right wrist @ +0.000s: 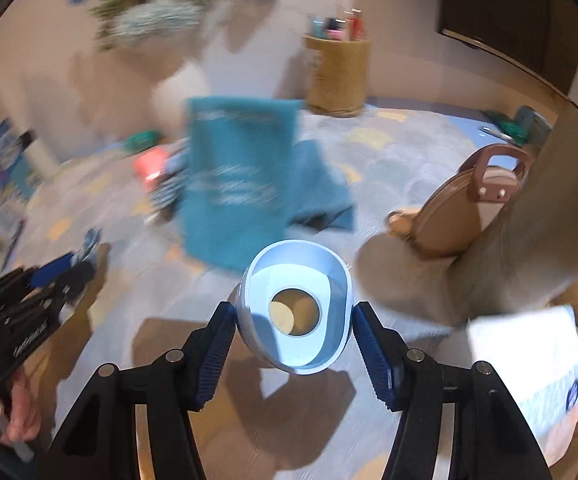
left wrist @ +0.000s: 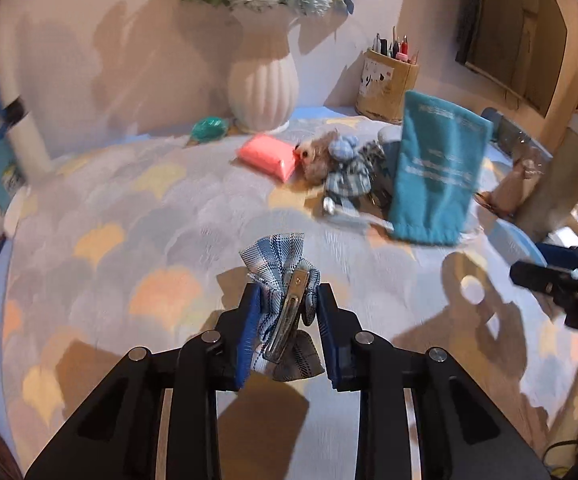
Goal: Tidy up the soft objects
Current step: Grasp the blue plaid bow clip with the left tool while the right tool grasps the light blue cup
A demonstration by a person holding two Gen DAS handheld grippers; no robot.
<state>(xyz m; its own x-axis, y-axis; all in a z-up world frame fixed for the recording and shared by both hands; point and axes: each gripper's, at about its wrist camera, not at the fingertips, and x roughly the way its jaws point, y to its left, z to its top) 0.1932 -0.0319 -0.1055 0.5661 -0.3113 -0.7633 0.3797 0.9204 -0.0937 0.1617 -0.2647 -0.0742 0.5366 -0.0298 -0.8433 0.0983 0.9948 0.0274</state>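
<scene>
Left gripper (left wrist: 287,312) is pinched on a blue plaid fabric bow with a silver metal clip (left wrist: 281,300), low centre of frame; clip long axis runs up-frame, slightly right. Right gripper (right wrist: 294,320) is closed against a pale blue plastic ring-shaped holder (right wrist: 295,308), its opening facing the camera.

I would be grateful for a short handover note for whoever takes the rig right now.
Left gripper: jaws shut on the plaid bow hair clip, lifted over the table.
Right gripper: jaws around the pale blue container; contact is not clear.
Teal pouch, pink pack and plush toy sit further back.
Done: clip picked up.
Left: place the clip, probably into the container, then sort the rest.
</scene>
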